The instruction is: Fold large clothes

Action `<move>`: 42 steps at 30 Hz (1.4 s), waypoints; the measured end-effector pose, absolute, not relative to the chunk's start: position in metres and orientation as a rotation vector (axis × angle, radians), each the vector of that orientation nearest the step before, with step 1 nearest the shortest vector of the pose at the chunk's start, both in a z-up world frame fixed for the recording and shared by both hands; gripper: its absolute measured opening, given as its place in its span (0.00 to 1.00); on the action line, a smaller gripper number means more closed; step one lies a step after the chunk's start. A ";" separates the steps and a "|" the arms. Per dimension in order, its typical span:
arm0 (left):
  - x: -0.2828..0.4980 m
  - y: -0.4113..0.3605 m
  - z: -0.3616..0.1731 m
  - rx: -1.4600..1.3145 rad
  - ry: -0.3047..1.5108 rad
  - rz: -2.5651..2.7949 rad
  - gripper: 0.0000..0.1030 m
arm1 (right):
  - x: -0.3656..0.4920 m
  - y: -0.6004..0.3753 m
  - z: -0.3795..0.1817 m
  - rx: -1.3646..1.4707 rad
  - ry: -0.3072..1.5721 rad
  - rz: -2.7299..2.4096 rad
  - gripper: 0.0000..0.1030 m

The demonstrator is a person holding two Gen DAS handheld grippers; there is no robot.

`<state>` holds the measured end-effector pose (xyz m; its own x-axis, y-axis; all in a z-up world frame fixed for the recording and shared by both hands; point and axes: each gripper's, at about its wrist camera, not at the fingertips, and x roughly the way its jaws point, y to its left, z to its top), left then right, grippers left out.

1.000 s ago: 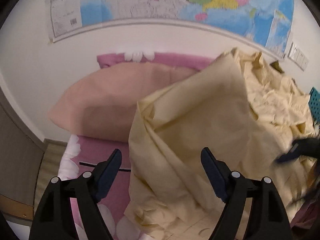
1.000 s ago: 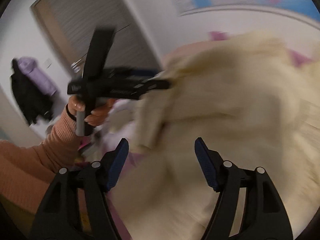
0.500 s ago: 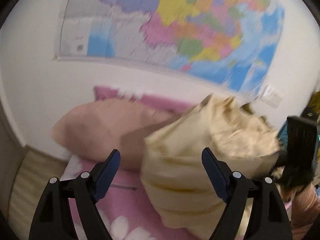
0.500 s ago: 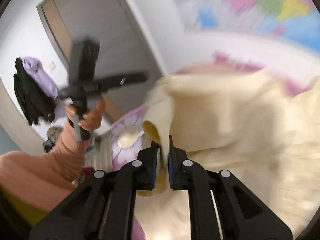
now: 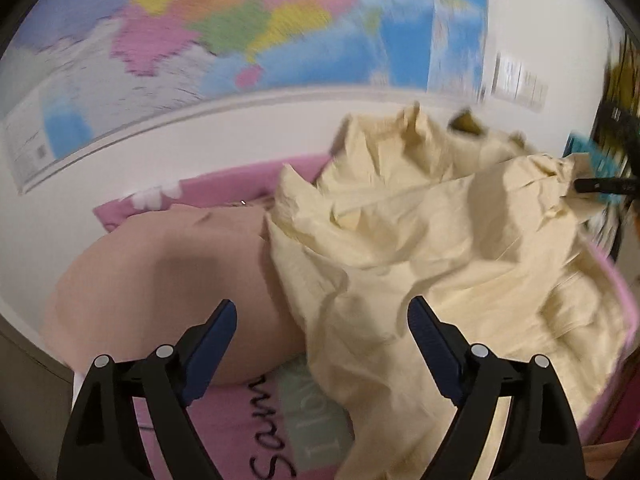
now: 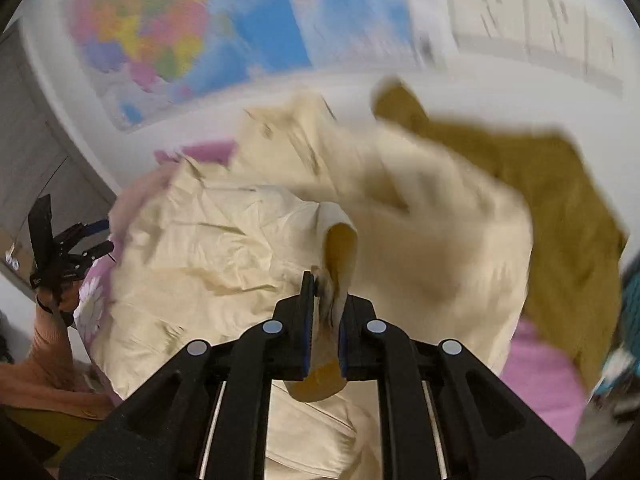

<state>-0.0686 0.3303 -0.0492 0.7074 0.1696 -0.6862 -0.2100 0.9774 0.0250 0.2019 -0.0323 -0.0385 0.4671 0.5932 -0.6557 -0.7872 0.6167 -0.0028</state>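
the right hand-held gripper (image 6: 323, 300) is clamped on a bunched fold of the cream garment (image 6: 224, 264), its pads pressed together on the cloth. the garment is raised at that grip and drapes down in a crumpled heap over the bed (image 5: 224, 432), which has a pink flowered cover. part of the garment lies against a peach pillow (image 5: 160, 280) at the head of the bed. the left hand-held gripper (image 5: 322, 332) has its jaws wide apart, with nothing between them, above the garment's near edge. an ochre cloth (image 6: 560, 200) lies beyond the garment. a wall map (image 5: 240, 28) hangs above the bed.
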 end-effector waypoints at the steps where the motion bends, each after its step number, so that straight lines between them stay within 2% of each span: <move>1: -0.057 0.327 -0.056 -0.035 0.782 0.222 0.82 | 0.211 -0.033 -0.058 -0.311 0.706 0.855 0.11; 6: -0.018 0.340 -0.068 -0.019 0.836 0.253 0.82 | 0.218 -0.039 -0.101 -0.274 0.788 0.854 0.13; 13: 0.042 0.357 -0.062 -0.004 0.900 0.230 0.81 | 0.202 -0.048 -0.085 -0.212 0.708 0.917 0.13; 16: 0.076 0.363 -0.083 0.010 1.011 0.218 0.61 | 0.195 -0.042 -0.078 -0.220 0.688 0.924 0.13; 17: 0.087 0.367 -0.092 0.025 1.050 0.247 0.45 | 0.194 -0.040 -0.077 -0.226 0.681 0.925 0.13; 18: 0.091 0.369 -0.096 0.024 1.057 0.258 0.33 | 0.193 -0.038 -0.076 -0.223 0.675 0.932 0.13; 21: 0.092 0.384 -0.089 -0.043 0.997 0.285 0.07 | 0.187 -0.038 -0.064 -0.202 0.638 0.954 0.10; 23: 0.083 0.397 -0.073 -0.108 0.922 0.292 0.06 | 0.181 -0.040 -0.050 -0.187 0.578 0.977 0.08; 27: 0.072 0.407 -0.061 -0.139 0.832 0.352 0.05 | 0.192 -0.034 -0.032 -0.133 0.504 0.963 0.04; 31: 0.070 0.399 -0.079 -0.055 0.842 0.430 0.10 | 0.235 -0.007 -0.075 -0.197 0.661 0.855 0.04; 32: 0.068 0.395 -0.081 -0.030 0.843 0.444 0.14 | 0.245 -0.004 -0.088 -0.207 0.695 0.818 0.05; 33: 0.064 0.393 -0.080 -0.025 0.843 0.444 0.24 | 0.250 -0.002 -0.095 -0.211 0.713 0.800 0.06; 35: 0.049 0.388 -0.070 -0.036 0.797 0.431 0.32 | 0.259 -0.005 -0.107 -0.187 0.735 0.774 0.13; 36: 0.038 0.383 -0.061 -0.036 0.764 0.408 0.41 | 0.256 -0.009 -0.105 -0.173 0.721 0.772 0.15; 38: 0.018 0.367 -0.047 -0.026 0.709 0.349 0.49 | 0.242 -0.016 -0.095 -0.201 0.656 0.740 0.25; 40: -0.004 0.342 -0.037 0.029 0.671 0.262 0.56 | 0.222 -0.023 -0.083 -0.220 0.570 0.763 0.27; 41: -0.013 0.330 -0.035 0.051 0.660 0.230 0.65 | 0.213 -0.025 -0.078 -0.218 0.543 0.794 0.28; 42: -0.023 0.316 -0.035 0.069 0.655 0.190 0.66 | 0.200 -0.025 -0.075 -0.226 0.523 0.843 0.28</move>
<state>-0.0234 0.3156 -0.0347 0.7763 0.1970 -0.5988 -0.1534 0.9804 0.1236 0.1998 -0.0254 -0.0752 0.5490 0.6508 -0.5244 -0.7591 0.6509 0.0131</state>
